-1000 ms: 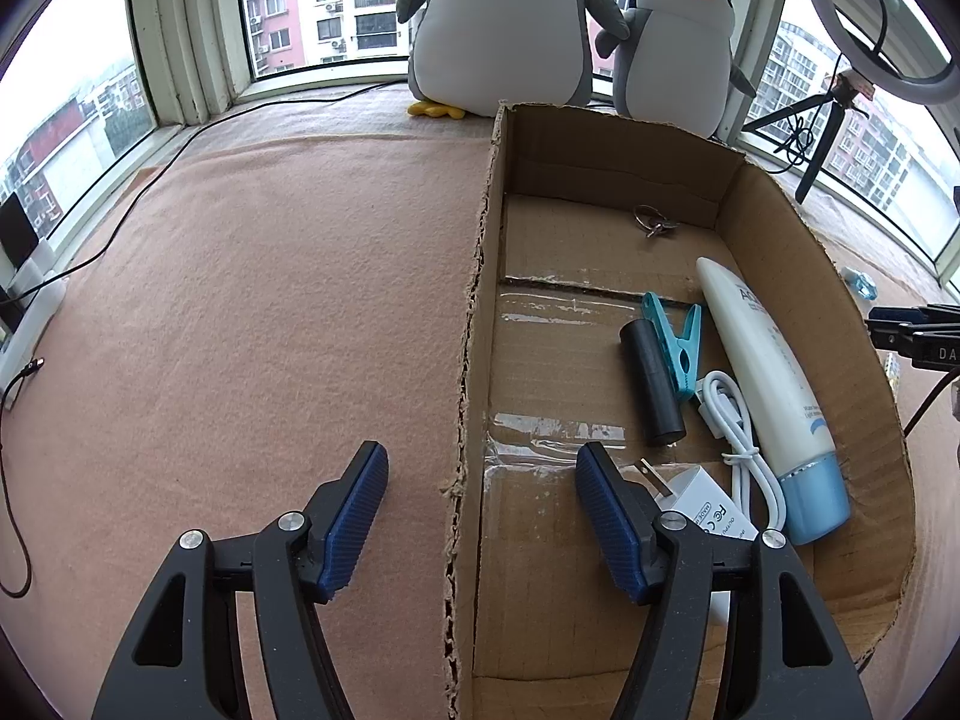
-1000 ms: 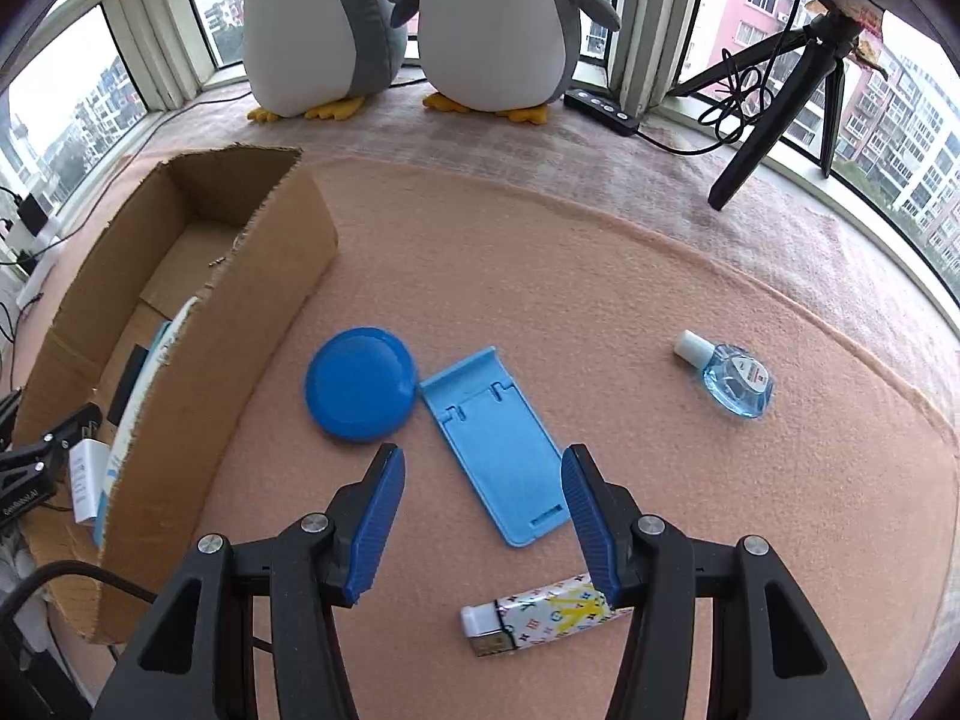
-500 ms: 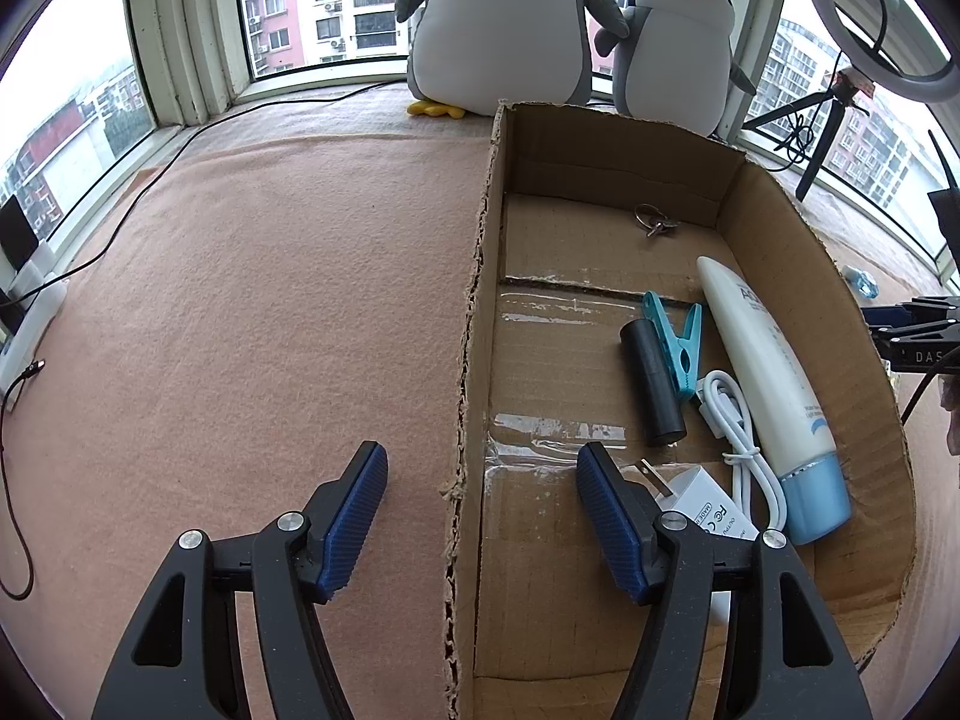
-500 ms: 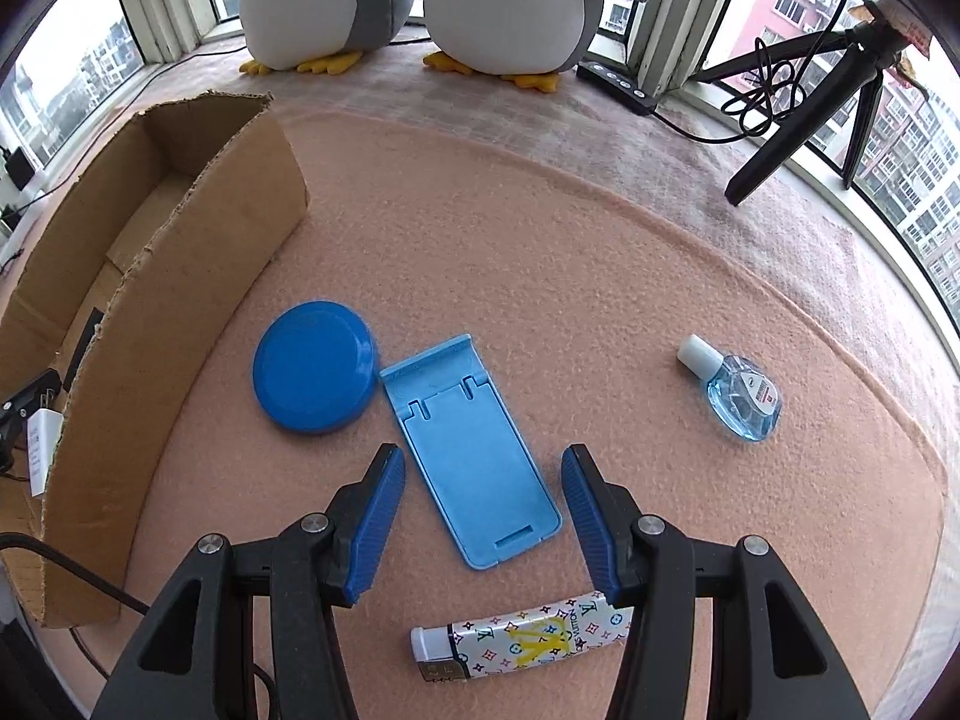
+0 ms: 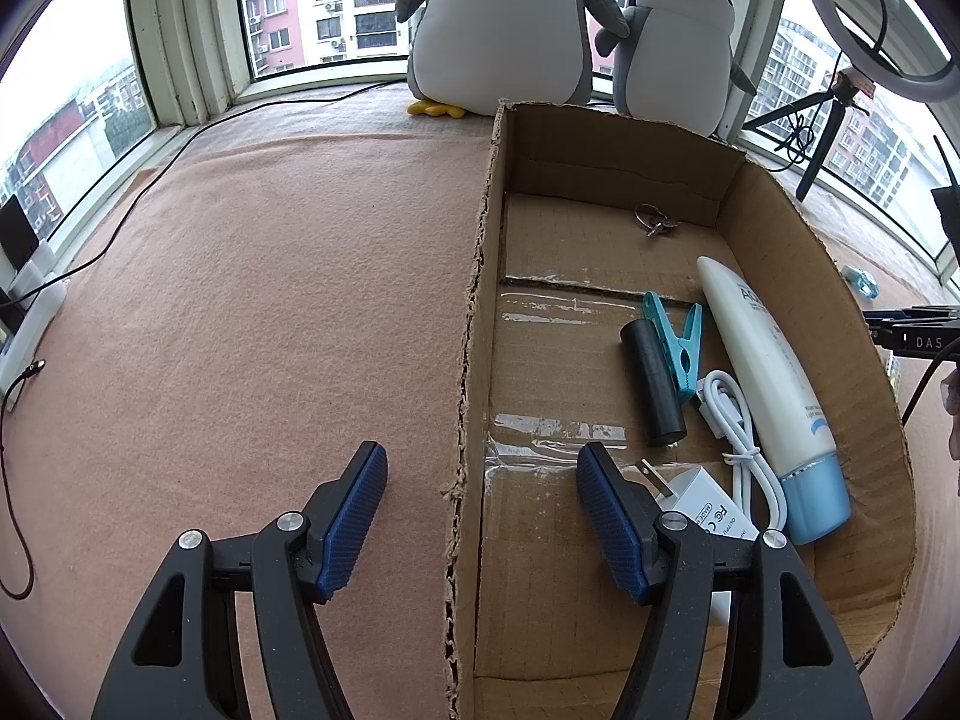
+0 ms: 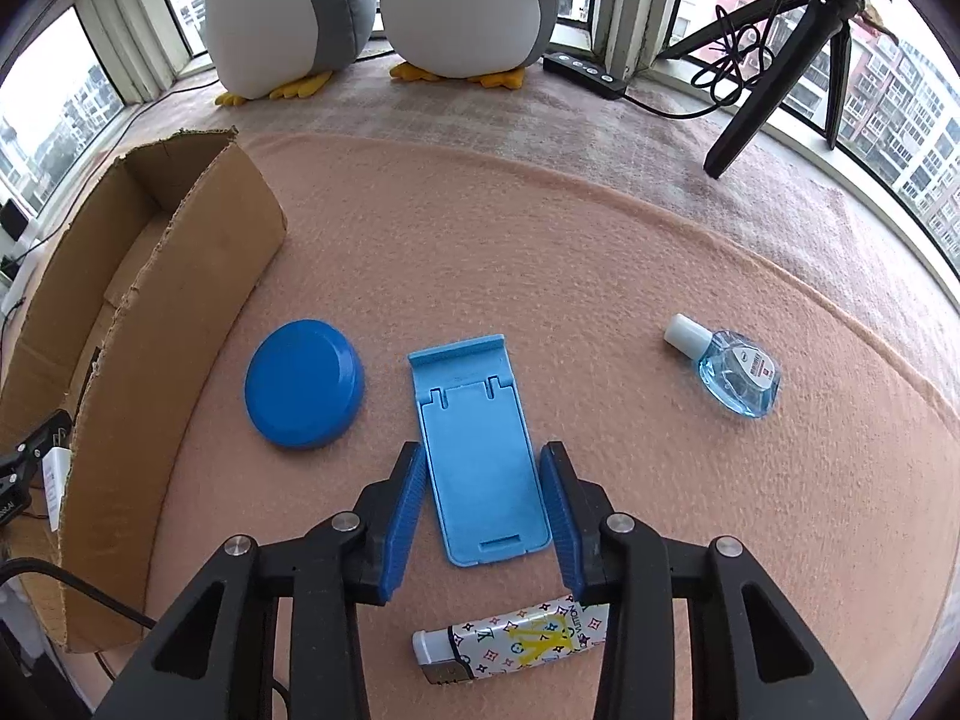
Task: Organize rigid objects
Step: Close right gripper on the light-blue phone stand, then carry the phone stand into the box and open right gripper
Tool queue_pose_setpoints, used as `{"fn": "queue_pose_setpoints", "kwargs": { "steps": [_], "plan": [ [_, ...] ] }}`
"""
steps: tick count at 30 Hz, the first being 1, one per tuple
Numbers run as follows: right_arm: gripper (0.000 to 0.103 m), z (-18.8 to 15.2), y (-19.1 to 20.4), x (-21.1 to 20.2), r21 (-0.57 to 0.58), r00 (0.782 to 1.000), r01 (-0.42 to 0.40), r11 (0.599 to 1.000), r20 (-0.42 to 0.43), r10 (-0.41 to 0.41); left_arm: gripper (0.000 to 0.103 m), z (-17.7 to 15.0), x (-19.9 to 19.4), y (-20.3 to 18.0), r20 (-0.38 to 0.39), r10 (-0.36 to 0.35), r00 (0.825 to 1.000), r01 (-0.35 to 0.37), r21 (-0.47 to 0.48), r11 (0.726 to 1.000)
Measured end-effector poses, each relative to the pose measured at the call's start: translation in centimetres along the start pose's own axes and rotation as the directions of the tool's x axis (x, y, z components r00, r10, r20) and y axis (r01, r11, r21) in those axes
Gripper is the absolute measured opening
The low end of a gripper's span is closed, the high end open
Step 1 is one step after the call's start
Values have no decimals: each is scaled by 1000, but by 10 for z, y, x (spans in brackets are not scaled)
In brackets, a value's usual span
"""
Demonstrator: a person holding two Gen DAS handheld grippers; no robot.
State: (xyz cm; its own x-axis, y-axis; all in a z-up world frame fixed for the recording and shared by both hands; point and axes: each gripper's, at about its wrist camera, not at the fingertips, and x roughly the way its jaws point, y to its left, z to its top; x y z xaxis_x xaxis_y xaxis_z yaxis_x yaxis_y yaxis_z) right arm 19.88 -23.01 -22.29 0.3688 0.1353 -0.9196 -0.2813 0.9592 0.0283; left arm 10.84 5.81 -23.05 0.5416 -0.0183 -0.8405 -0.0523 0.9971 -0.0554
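In the right wrist view, a light blue phone stand [image 6: 480, 450] lies flat on the pink felt. My right gripper [image 6: 483, 471] is low over it, its blue pads [image 6: 408, 504] pressed against the stand's two long sides. A blue round lid [image 6: 303, 384] sits to its left, a small clear blue bottle [image 6: 735, 369] to the right and a patterned lighter [image 6: 516, 639] close below. My left gripper [image 5: 480, 468] hangs open and holds nothing, straddling the left wall of the cardboard box [image 5: 840, 324]. The box holds a white tube [image 5: 768, 372], black cylinder [image 5: 651, 384], teal clothespin [image 5: 681, 348], white cable [image 5: 738, 420] and charger [image 5: 708, 510].
Two plush penguins [image 6: 456, 6] stand on the window sill behind the felt. A black tripod [image 6: 774, 66] and a power strip [image 6: 582, 72] are at the back right. The cardboard box [image 6: 180, 324] is left of the lid. A key ring [image 5: 654, 222] lies at the box's far end.
My right gripper has moved forward and down over the phone stand, and its fingers have narrowed onto the stand's sides. The left gripper has stayed put and open.
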Motion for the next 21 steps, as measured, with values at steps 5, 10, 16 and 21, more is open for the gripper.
{"fn": "queue_pose_setpoints", "kwargs": {
  "steps": [5, 10, 16, 21],
  "plan": [
    [34, -2, -4, -7, 45, 999, -19, 999, 31, 18, 70, 0, 0, 0, 0, 0, 1000, 0, 1, 1000],
    [33, -2, -8, -15, 69, 999, -27, 997, 45, 24, 70, 0, 0, 0, 0, 0, 1000, 0, -2, 1000],
    [33, -6, -8, -10, 73, 999, -18, 997, 28, 16, 70, 0, 0, 0, 0, -1, 1000, 1, -2, 1000],
    [33, -11, -28, -8, 249, 981, -192, 949, 42, 187, 70, 0, 0, 0, 1, -1, 1000, 1, -2, 1000]
  ]
}}
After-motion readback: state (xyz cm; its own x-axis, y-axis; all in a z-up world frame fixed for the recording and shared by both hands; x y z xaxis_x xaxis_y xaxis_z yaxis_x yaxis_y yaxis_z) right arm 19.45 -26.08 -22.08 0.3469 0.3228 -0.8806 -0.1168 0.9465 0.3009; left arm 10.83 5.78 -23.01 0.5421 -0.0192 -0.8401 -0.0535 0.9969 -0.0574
